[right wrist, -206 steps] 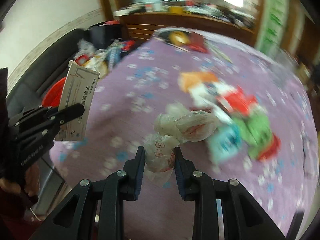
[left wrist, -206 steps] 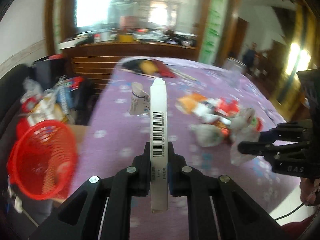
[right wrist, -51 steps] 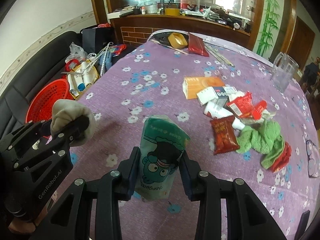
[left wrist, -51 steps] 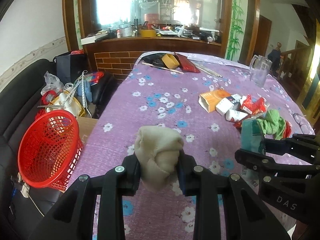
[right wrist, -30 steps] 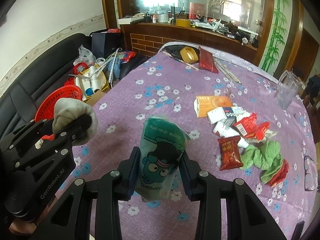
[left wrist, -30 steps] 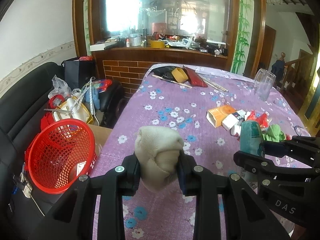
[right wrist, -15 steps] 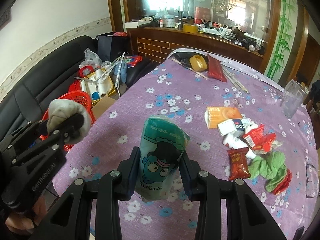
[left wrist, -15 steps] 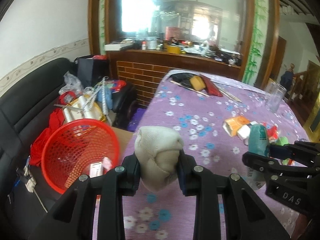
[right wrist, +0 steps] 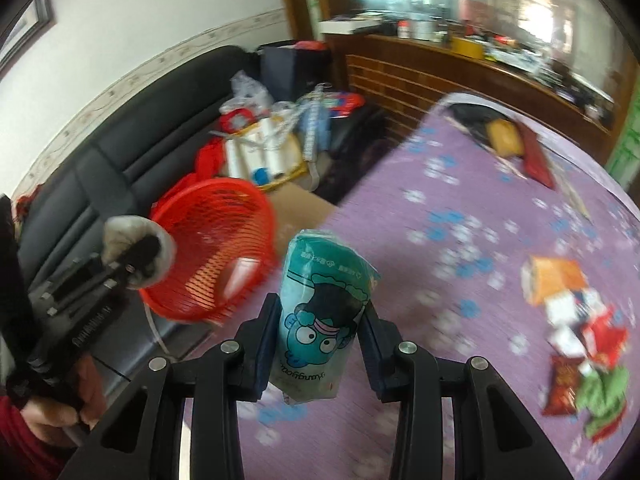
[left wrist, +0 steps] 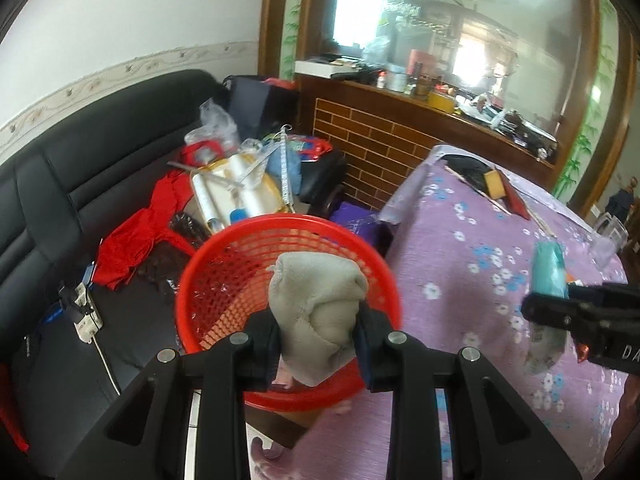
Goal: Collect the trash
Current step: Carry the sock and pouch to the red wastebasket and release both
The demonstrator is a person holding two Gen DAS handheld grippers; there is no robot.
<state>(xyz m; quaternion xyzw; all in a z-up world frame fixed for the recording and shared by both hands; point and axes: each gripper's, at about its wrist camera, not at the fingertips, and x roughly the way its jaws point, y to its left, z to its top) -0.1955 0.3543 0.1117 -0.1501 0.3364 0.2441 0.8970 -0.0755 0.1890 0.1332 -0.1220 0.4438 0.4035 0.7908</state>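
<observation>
At the far left of the left wrist view, the black sofa (left wrist: 80, 168) fills the frame's left half, with a white power strip (left wrist: 86, 312) lying on its seat at middle left. Your left gripper (left wrist: 318, 330) is clamped on a grey sock (left wrist: 316, 308), which sits at the centre of that view in front of the red basket (left wrist: 208, 272); the basket's open mouth faces you with only a little trash visible inside it. Behind the basket, in the upper middle, a heap of bags, rolls and red cloth crowds the sofa.

In the right wrist view, the same gripper appears at lower left, and the white lettering along its side is too blurred to read. The basket (right wrist: 216, 240) sits left of centre, just off the left edge of the purple flowered tablecloth (right wrist: 460, 208), beside a brown cardboard box (right wrist: 300, 204).

Your right gripper (right wrist: 318, 344) holds a teal snack bag (right wrist: 324, 312) at centre frame. The bag carries a cartoon face and a line of upside-down print that I cannot read with certainty. In the left wrist view, the right gripper (left wrist: 560, 304) shows "DA" at the right edge, the rest cut off.

Right of the bag, the cloth lies bare through the middle. At the right edge lies the remaining trash: an orange box (right wrist: 554, 276), white packets, a red wrapper (right wrist: 560, 384) and a green cloth (right wrist: 604, 396).
</observation>
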